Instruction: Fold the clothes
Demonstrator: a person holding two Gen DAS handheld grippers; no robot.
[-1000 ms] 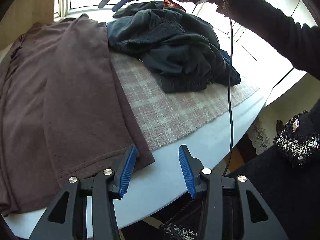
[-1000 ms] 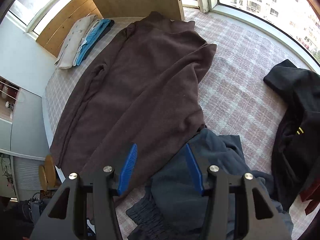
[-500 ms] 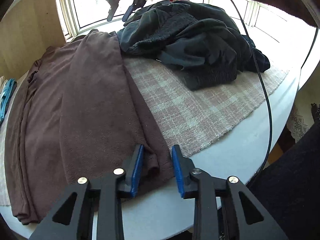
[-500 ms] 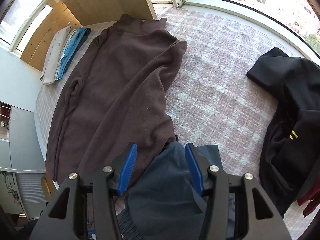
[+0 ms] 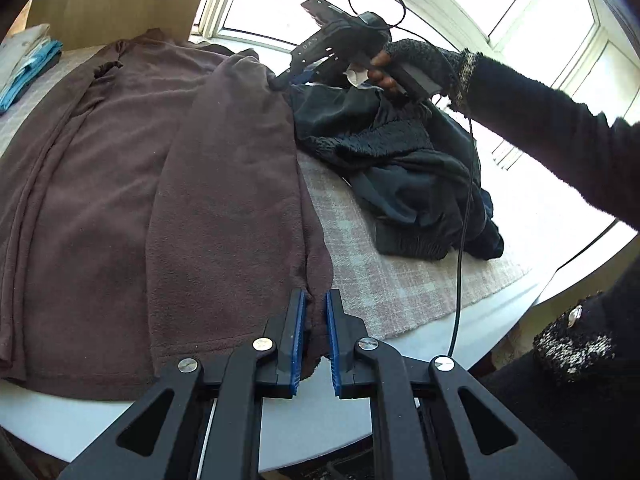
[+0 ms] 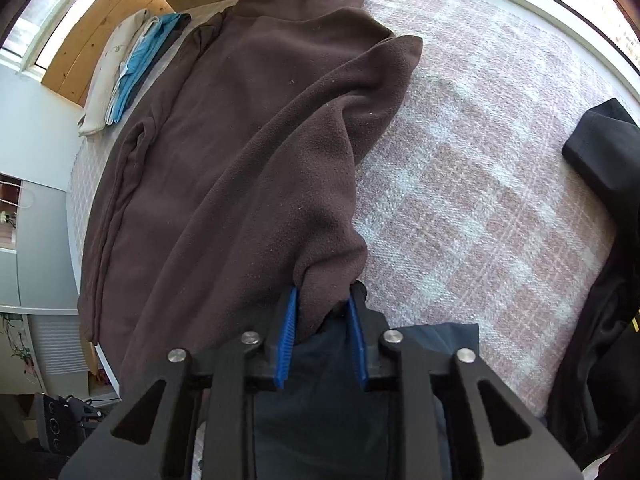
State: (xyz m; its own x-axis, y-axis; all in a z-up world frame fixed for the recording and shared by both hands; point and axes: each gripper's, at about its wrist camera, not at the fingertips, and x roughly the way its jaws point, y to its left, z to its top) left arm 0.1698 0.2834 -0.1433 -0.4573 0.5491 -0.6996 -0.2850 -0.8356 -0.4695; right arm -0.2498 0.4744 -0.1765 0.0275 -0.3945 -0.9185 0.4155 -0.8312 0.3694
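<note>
Brown fleece garment (image 5: 168, 184) lies spread along the left side of the tabletop (image 5: 400, 340), partly over a pink checked cloth (image 6: 480, 184) and reaching to the near edge. The left gripper (image 5: 316, 336) has its blue pads nearly together, pinching the garment's near hem corner at the near edge of the tabletop. The right gripper (image 6: 322, 336), held in a hand (image 5: 384, 76) in a dark sleeve, is closed partway on a bunched fold of the same fleece at its far right corner, the fabric filling the gap between the fingers. Just right of the garment sits a heap of dark clothes (image 5: 400, 160); folded clothes (image 6: 128, 68) lie at the far left edge
</note>
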